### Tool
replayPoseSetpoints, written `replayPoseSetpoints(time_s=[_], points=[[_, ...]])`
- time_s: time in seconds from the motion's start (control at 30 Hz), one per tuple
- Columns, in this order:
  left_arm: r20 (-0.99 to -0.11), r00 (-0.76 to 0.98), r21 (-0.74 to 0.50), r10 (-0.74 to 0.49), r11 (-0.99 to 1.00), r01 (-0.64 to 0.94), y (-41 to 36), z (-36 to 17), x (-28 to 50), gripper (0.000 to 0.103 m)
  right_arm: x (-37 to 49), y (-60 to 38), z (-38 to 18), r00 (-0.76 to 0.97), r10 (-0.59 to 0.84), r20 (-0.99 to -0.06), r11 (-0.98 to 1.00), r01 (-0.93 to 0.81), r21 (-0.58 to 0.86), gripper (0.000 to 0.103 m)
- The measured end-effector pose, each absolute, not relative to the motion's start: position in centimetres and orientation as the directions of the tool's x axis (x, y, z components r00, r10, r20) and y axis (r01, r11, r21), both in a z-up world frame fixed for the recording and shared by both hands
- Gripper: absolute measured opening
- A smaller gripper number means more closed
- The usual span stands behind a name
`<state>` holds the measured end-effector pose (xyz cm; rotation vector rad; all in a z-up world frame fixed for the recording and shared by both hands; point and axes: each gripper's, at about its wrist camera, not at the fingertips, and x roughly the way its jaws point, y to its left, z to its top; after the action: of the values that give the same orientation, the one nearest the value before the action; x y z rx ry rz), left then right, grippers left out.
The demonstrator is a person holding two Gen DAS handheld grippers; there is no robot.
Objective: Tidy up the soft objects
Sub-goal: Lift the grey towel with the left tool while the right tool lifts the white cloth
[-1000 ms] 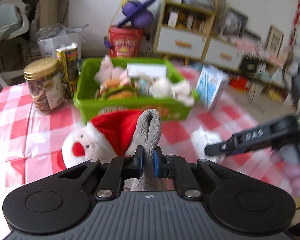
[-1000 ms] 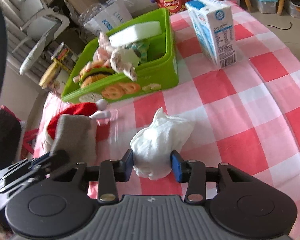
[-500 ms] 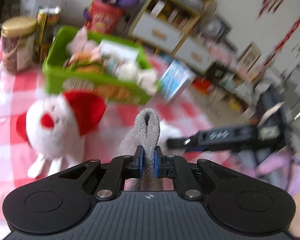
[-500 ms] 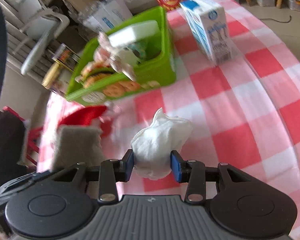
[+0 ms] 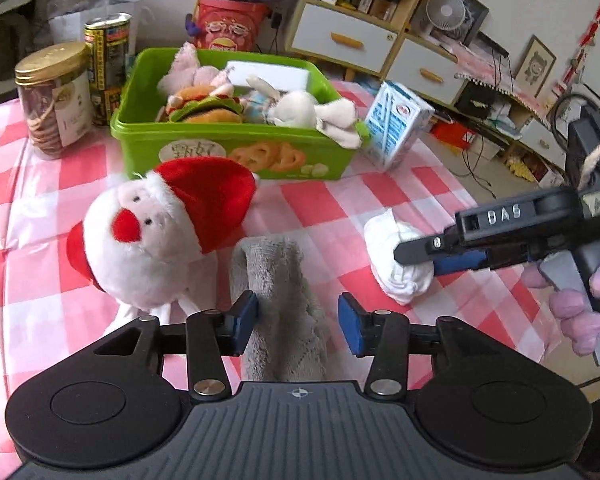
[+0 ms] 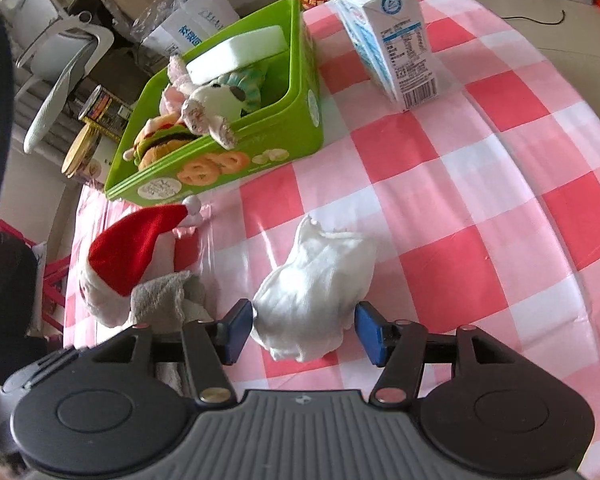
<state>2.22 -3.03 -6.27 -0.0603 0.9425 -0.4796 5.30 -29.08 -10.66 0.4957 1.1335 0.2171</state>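
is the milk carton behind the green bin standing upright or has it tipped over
Upright. The milk carton stands on its base on the checked tablecloth, gabled top uppermost, beside the green bin. Its lean in the left wrist view is fisheye distortion.

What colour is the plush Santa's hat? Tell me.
Red with a white pompom at its tip; the plush Santa's hat shows best in the right wrist view.

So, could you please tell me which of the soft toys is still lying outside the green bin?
The Santa plush with the red hat; it lies on the checked tablecloth before the green bin, while the others sit inside.
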Motion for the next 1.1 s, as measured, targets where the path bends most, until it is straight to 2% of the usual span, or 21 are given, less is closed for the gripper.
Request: replayPoseSetpoints(time_s=[0.3, 0.43, 0.53, 0.57, 0.63, 0.7, 0.8, 1.1], points=[[-0.811, 0.471, -0.163, -0.346, 0.908, 0.386, -5.1, -7.8, 2.0, 0.052, 5.5, -28.3, -11.2, 0.410, 0.417, -0.811, 0.868, 0.087, 0.490, 0.040], [-0.825, 0.469, -0.103, -0.315, 0.900, 0.423, -6.4, -8.5, 1.5, 0.062, 5.6, -27.6, -11.6, 0.403, 0.396, -0.825, 0.887, 0.063, 0.457, 0.040], [-0.829, 0.471, -0.077, -0.301, 0.896, 0.437, -6.8, -9.1, 1.4, 0.063, 5.5, -27.2, -12.2, 0.394, 0.383, -0.835, 0.896, 0.060, 0.439, 0.038], [-0.830, 0.476, -0.062, -0.292, 0.896, 0.441, -6.9, -9.2, 1.3, 0.062, 5.4, -27.1, -12.2, 0.398, 0.380, -0.835, 0.899, 0.055, 0.435, 0.035], [-0.830, 0.494, -0.018, -0.258, 0.898, 0.440, -7.1, -9.4, 1.2, 0.044, 5.5, -27.0, -12.0, 0.404, 0.378, -0.833, 0.901, 0.046, 0.432, 0.028], [-0.828, 0.511, 0.016, -0.229, 0.903, 0.430, -7.0, -9.3, 1.1, 0.031, 5.4, -27.1, -11.8, 0.409, 0.383, -0.828, 0.898, 0.043, 0.437, 0.026], [-0.821, 0.512, -0.030, -0.252, 0.915, 0.402, -6.2, -8.6, 1.3, 0.019, 5.3, -27.2, -11.5, 0.416, 0.395, -0.819, 0.891, 0.046, 0.452, 0.024], [-0.759, 0.554, -0.129, -0.342, 0.913, 0.387, -5.5, -5.5, 1.3, 0.016, 5.3, -28.5, -9.5, 0.473, 0.436, -0.765, 0.852, 0.057, 0.520, 0.023]])
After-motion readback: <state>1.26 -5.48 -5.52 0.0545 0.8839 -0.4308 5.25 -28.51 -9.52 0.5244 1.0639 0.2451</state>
